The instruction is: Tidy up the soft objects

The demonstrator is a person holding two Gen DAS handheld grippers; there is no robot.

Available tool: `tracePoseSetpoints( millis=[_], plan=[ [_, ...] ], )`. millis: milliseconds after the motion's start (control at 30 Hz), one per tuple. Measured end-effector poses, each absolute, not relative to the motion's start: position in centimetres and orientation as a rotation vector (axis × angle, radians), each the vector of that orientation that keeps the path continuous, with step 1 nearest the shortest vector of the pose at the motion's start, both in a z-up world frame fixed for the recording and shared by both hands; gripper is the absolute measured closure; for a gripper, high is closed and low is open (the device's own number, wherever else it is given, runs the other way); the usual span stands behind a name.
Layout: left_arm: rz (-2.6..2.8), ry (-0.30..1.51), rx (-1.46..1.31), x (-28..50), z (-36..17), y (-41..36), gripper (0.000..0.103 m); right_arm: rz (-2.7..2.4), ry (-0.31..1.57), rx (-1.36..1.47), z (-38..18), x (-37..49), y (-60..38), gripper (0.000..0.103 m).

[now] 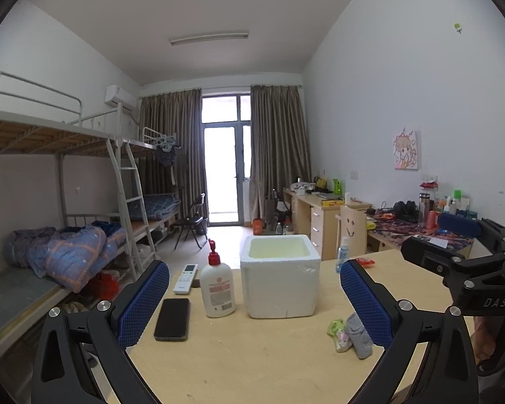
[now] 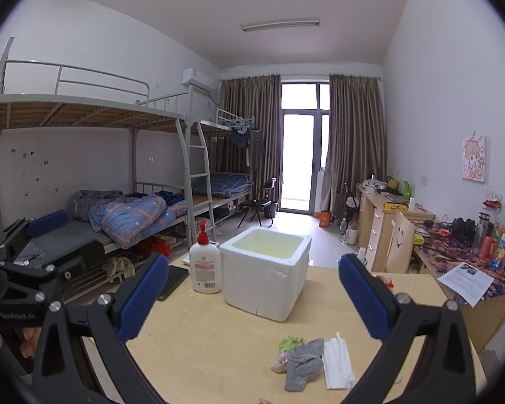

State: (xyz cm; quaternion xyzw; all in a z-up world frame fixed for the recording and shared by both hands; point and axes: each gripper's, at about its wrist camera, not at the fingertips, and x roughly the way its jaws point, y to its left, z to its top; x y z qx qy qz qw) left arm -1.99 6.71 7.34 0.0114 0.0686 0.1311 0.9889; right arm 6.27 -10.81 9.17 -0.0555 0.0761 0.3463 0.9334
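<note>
Both grippers, left gripper [image 1: 254, 298] and right gripper [image 2: 252, 294], hang spread wide and empty. 1 crumpled grey fabric sock [image 2: 303, 363] lies on the wooden table [image 2: 202, 353] near the white foam box [image 2: 264, 277]. Looks like pre-grasp; next, right reaches down.

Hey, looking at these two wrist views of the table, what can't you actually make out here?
- Foam box: its floor is hidden by its own walls in both views.
- Gray sock: partly covered by the left gripper's finger in the left view.
- Remote: in the right view, almost wholly behind the lotion bottle.
- Bottle label: print too small to read.
- Green packet: the sock overlaps it; contents unclear.
</note>
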Motion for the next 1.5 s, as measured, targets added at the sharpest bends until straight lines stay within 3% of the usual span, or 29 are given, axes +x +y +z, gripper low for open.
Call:
tracePoseSetpoints(
  millis=[533,1500],
  plan=[
    [0.271,0.075,-0.008,-5.8,3.8,5.4,0.001,0.660,0.158,-0.077,5.6,3.8,-14.0,0.000],
    [0.091,0.181,-0.047,0.1,-2.3,2.1,0.001,0.410,0.246,0.024,-0.7,7.3,-22.9,0.000]
  ],
)
